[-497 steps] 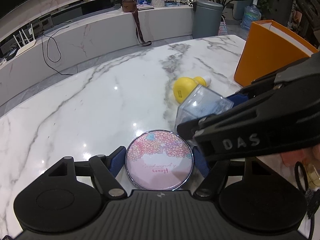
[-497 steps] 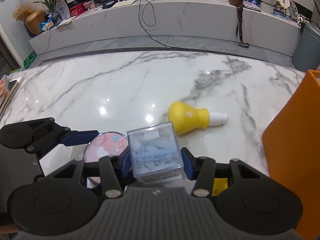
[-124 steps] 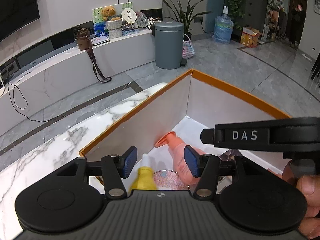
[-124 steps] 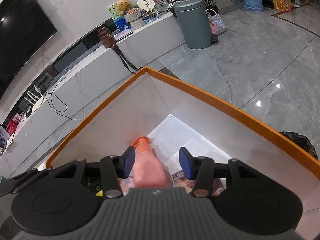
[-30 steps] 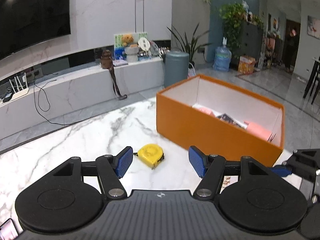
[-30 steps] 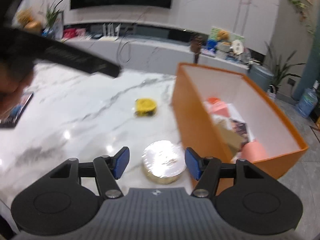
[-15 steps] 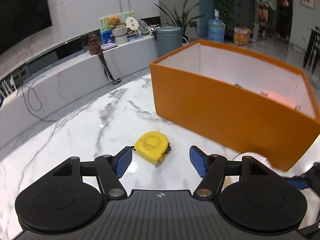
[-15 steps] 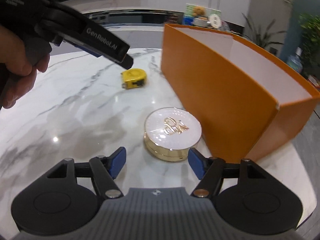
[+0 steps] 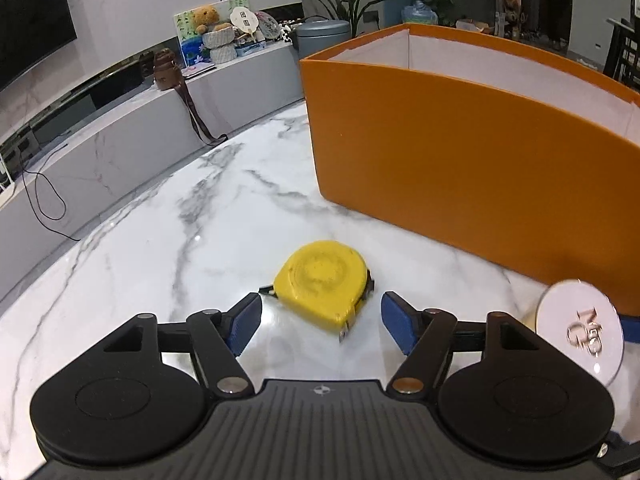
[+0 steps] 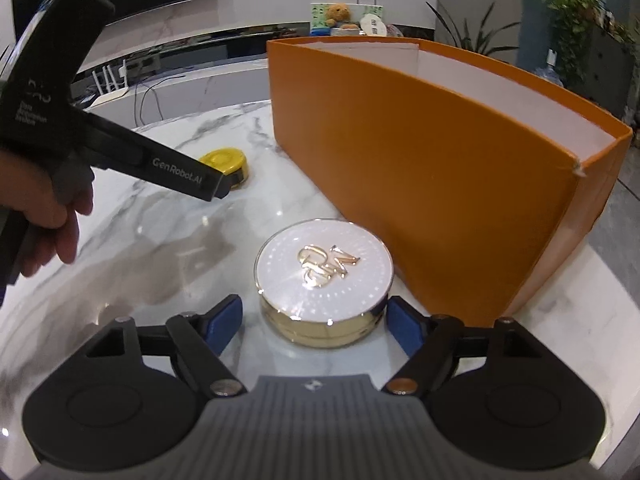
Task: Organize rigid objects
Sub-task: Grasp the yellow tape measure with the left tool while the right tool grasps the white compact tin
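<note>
The left tongs [image 9: 320, 320] stood released, their jaws having just been opening, with the flat yellow plastic tape measure [image 9: 322, 280] lying on the white grey-veined marble worktop [image 9: 160, 240] just ahead of and partly between the blue pads [image 9: 244, 320], untouched. The right tongs [image 10: 314, 320] were likewise released and had just been widening around the round gold-sided compact with a white lid [image 10: 324, 280], which sat close to the near wall of the tall orange cardboard box [image 10: 440, 180].

The likeliest trouble was a poor bite on the tape measure: it lay askew to the pads, so closing could have spun or skated it across the glossy stone. Its small metal tape hook pointed toward the tongs and might have snagged a pad. The compact's smooth, low rim offered little purchase; a high or shallow grip could have squeezed it out. Its closeness to the box also left the right-hand pad little room, risking a knock against the wall.
</note>
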The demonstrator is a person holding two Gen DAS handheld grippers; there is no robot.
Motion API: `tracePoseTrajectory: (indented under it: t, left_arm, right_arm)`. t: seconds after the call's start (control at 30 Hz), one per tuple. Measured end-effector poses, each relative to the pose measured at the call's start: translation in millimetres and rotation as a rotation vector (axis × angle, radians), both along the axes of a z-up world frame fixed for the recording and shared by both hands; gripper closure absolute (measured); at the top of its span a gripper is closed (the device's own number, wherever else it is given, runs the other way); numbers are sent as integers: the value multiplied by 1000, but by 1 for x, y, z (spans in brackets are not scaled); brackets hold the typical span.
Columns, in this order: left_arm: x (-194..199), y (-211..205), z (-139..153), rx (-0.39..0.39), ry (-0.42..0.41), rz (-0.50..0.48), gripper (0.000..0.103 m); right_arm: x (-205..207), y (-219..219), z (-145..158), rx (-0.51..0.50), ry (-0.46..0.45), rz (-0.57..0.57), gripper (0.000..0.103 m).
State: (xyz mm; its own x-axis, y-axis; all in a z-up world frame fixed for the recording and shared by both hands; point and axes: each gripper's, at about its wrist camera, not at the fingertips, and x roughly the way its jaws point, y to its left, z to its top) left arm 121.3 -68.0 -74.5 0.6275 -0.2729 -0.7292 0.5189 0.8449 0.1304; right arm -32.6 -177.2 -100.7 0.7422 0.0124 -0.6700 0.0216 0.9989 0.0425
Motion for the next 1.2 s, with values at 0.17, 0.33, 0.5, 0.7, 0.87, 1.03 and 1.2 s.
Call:
tracePoseTrajectory:
  t: [0.17, 0.33, 0.5, 0.7, 0.87, 1.03, 1.2]
  left_arm:
    - [13, -4, -6, 9, -14, -3, 17]
    - [27, -6, -12, -9, 8, -7, 14]
    - [30, -4, -14, -64, 30, -5, 19]
    - [30, -10, -9, -42, 65, -19, 33]
    - [26, -15, -7, -3, 78, -37, 33]
    - [22, -17, 1, -1, 68, -54, 33]
    - [21, -12, 10, -13, 58, -43, 33]
  right_arm:
    - [5, -3, -2, 24, -9, -31, 22]
    - [5, -3, -1, 31, -10, -25, 19]
    - [6, -2, -1, 42, -13, -23, 21]
    - [7, -6, 1, 51, -17, 5, 27]
    - [5, -3, 1, 48, -14, 30, 27]
    - [7, -1, 3, 58, -3, 42, 28]
    - [7, 0, 4, 63, 0, 52, 28]
